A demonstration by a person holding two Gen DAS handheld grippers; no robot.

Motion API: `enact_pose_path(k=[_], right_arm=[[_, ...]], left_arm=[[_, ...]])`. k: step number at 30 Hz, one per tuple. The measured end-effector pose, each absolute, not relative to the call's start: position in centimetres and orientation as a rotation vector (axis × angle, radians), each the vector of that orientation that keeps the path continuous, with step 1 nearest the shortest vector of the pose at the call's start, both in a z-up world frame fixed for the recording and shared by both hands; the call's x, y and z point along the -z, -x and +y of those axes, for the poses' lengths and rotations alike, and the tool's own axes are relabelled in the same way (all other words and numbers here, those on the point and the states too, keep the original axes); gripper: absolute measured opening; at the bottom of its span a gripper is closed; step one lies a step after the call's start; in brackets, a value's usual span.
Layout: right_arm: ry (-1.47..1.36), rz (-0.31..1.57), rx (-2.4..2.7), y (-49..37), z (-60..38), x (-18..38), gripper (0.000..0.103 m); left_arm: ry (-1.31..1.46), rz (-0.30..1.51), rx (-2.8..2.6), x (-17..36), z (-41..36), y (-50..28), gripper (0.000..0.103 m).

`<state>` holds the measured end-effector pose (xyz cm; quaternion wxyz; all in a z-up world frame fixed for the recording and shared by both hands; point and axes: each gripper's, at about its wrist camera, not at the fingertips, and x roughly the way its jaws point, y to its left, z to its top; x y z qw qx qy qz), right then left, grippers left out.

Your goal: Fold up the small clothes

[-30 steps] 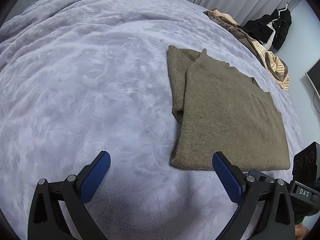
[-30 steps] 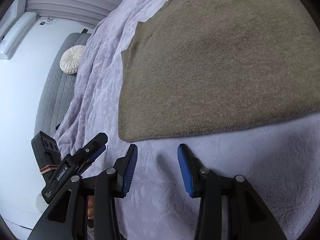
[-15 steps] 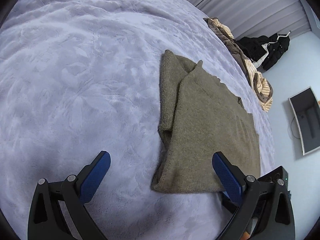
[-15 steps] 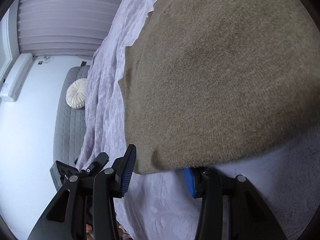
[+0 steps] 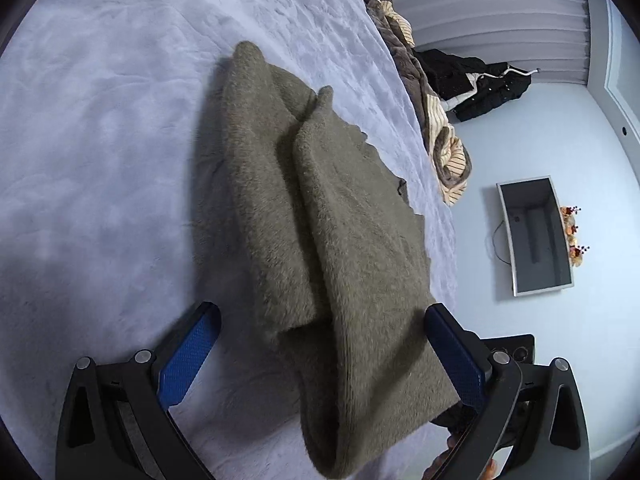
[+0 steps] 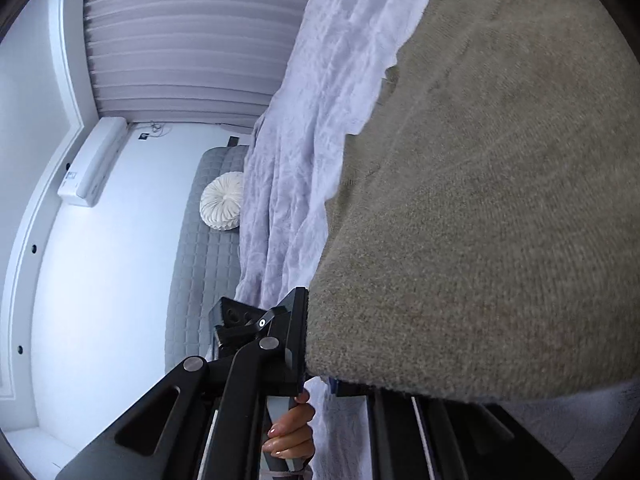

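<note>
A: Left wrist view first. What's there?

B: The left claw (image 5: 320, 354) is spread wide, its blue pads (image 5: 188, 356) well apart, with nothing pinched between them. The olive sweater (image 5: 320, 220) lies partly folded on the lilac blanket (image 5: 100, 140) covering the bed. Its near end is raised off the blanket and hangs between the two fingers, covering part of the right-hand one.

A: Anything else around?

B: A heap of striped and brown clothes (image 5: 440, 128) sits at the far edge of the bed, a black jacket (image 5: 480, 84) beyond it, and a grey monitor (image 5: 536, 236) lies against the pale surface to the right.

A: Now the right wrist view.

B: The right claw (image 6: 320, 376) is closed on the sweater's (image 6: 500, 200) near hem; the knit fills most of the frame and drapes over the claw, hiding one finger. The cloth is lifted, with the blanket (image 6: 312, 120) running behind it.

A: And past the cloth?

B: The left claw (image 6: 256, 320) shows at the sweater's edge, with the person's hand (image 6: 288, 436) holding the handle below. A round white cushion (image 6: 222, 202) rests on a grey quilted headboard (image 6: 196, 260), and an air conditioner (image 6: 94, 160) hangs on the wall.
</note>
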<state>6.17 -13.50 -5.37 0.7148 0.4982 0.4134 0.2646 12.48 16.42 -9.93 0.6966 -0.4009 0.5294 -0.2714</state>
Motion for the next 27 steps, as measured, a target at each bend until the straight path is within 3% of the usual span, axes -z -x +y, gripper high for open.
enact_pose_path(k=[6, 12, 15, 17, 22, 25, 27], right_arm=[[-1.047, 0.966, -0.581, -5.9, -12.7, 6.2, 0.008], [-0.851, 1.145, -0.541, -4.3, -12.5, 8.1, 0.012], [-0.744, 1.226, -0.556, -3.3, -13.1, 7.6, 0.012], [-0.69, 1.192, -0.576, -2.9, -14.1, 6.0, 0.012], [-0.541, 0.988, -0.399, -4.8, -18.7, 0.9, 0.012], [-0.463, 0.981, -0.29, -8.1, -20.2, 1.3, 0.008], [-0.383, 1.089, -0.231, -10.4, -19.8, 3.9, 0.008]], left_arm=[[0.841, 1.194, 0.624, 9.0, 12.8, -15.2, 0.102], [0.695, 1.235, 0.537, 9.4, 10.4, -15.9, 0.1], [0.628, 1.233, 0.46, 9.3, 10.2, -15.9, 0.075], [0.544, 1.24, 0.422, 9.2, 10.1, -16.0, 0.037], [0.484, 1.19, 0.403, 7.8, 9.8, -15.5, 0.03], [0.439, 1.132, 0.404, 5.4, 8.9, -15.0, 0.028], [0.401, 1.094, 0.416, 3.4, 8.1, -14.8, 0.028]])
